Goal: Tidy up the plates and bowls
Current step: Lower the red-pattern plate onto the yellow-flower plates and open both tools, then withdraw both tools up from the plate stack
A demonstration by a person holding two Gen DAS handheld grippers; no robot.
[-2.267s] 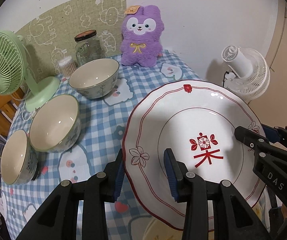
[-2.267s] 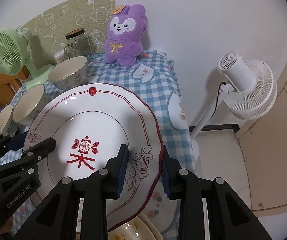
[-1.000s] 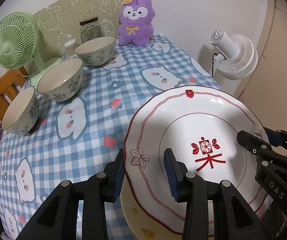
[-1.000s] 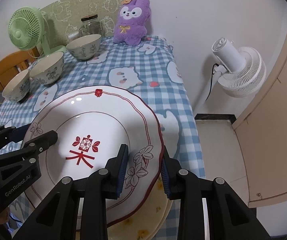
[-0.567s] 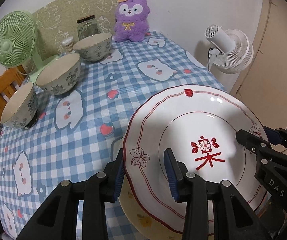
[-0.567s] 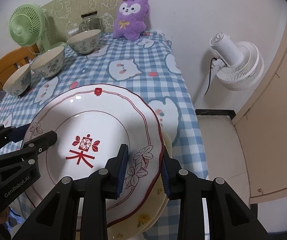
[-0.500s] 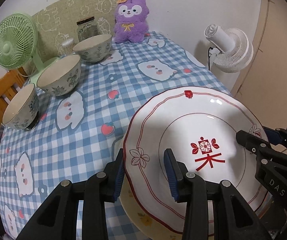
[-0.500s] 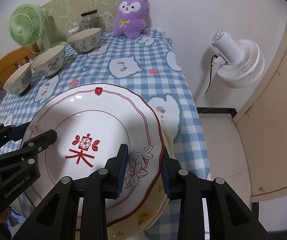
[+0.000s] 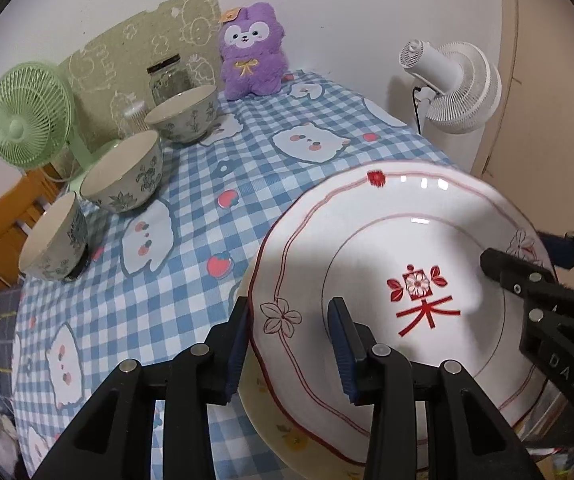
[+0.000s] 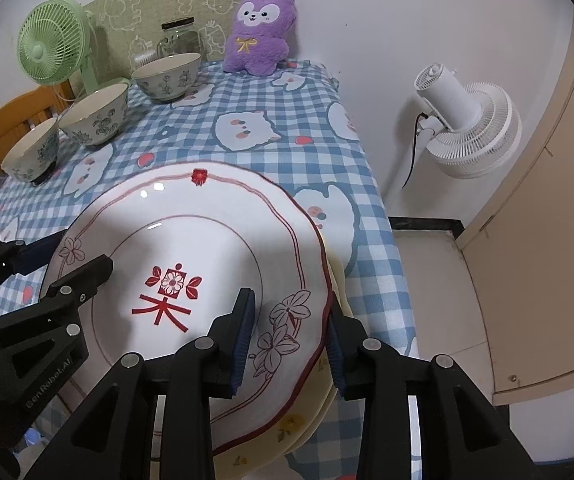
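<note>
I have the white plate [image 9: 399, 280] by its two opposite rims, one tool on each side, because it is wide and shallow and a single pinch would let it tip. My left tool [image 9: 291, 344] straddles the rim nearest it, one pad under the edge and one on the face by the flower print, and grips the plate. My right tool [image 10: 289, 340] sits the same way on the far rim, as seen from the left; its jaws are opening at this moment with the rim between them, and I cannot tell whether the pads have come off the glaze yet. The plate lies directly beneath both tools, tilted a little toward me, over a pale yellow plate [image 10: 311, 420] that peeks out below its near edge. I judge I am setting it down to build a stack at the close edge of the desk [image 9: 191, 280]. Ahead and to the left of my left tool, three bowls [image 9: 123, 174] stand apart in a row, not yet nested, beside a green fan [image 9: 29, 116]. Straight ahead, against the wall, sits a purple plush toy [image 10: 261, 34].
</note>
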